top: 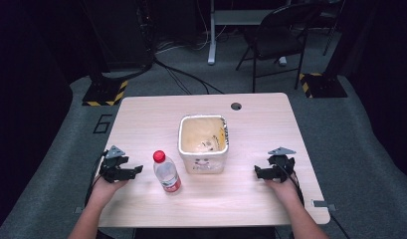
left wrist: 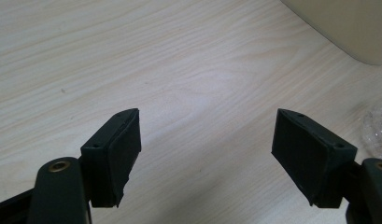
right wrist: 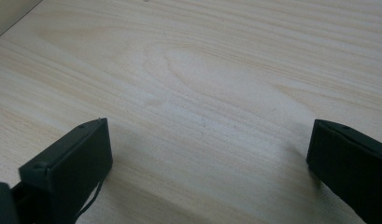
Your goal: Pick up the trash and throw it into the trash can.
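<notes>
Jaws spread and empty on both the left gripper (top: pixel 122 171) and right gripper (top: pixel 270 170), resting low on the counter (top: pixel 260 124), seemingly waiting. Between them, centre frame: bottle (top: pixel 166 172) upright just left of the tub (top: pixel 203 143), within easy reach.

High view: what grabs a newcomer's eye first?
The square cream tub, open and stained inside, at the middle of the wooden table. Next, the clear bottle with its red cap, upright just left of the tub. The left claw and right claw rest on the table to either side, jaws spread, holding nothing.
</notes>
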